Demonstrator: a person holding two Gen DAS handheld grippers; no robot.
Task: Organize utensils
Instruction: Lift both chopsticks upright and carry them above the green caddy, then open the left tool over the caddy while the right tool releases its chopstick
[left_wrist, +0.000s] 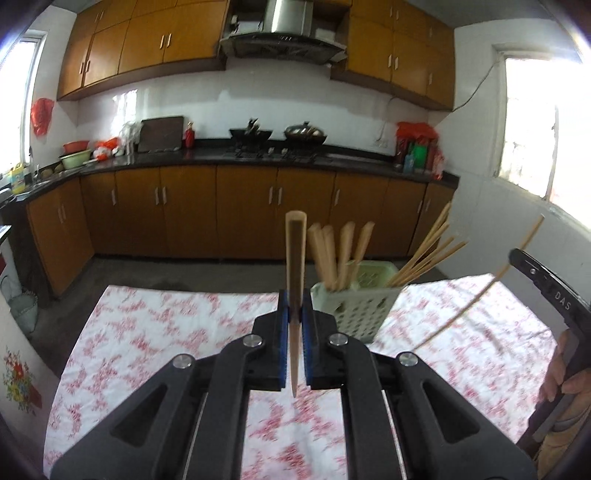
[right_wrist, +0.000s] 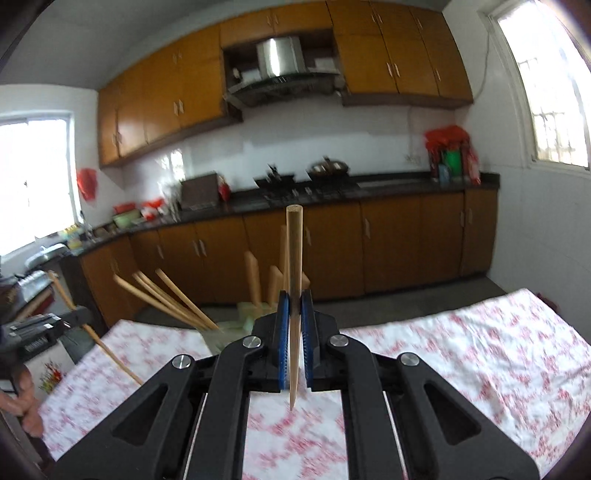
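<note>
Faintly, "DAS" marks the right hand-held gripper (left_wrist: 554, 291), clamping a chopstick (right_wrist: 294, 295)

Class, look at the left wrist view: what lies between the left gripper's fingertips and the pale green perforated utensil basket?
Only bare floral tablecloth. The left gripper, shut on a flat wooden chopstick, sits just left of the pale green perforated utensil basket.

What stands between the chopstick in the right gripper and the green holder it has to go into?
Nothing solid blocks the way, but the right gripper, shut on its chopstick, faces a green utensil holder already crowded: flat wooden utensils stand upright in one part and chopsticks fan outward from the other, narrowing the opening.
</note>
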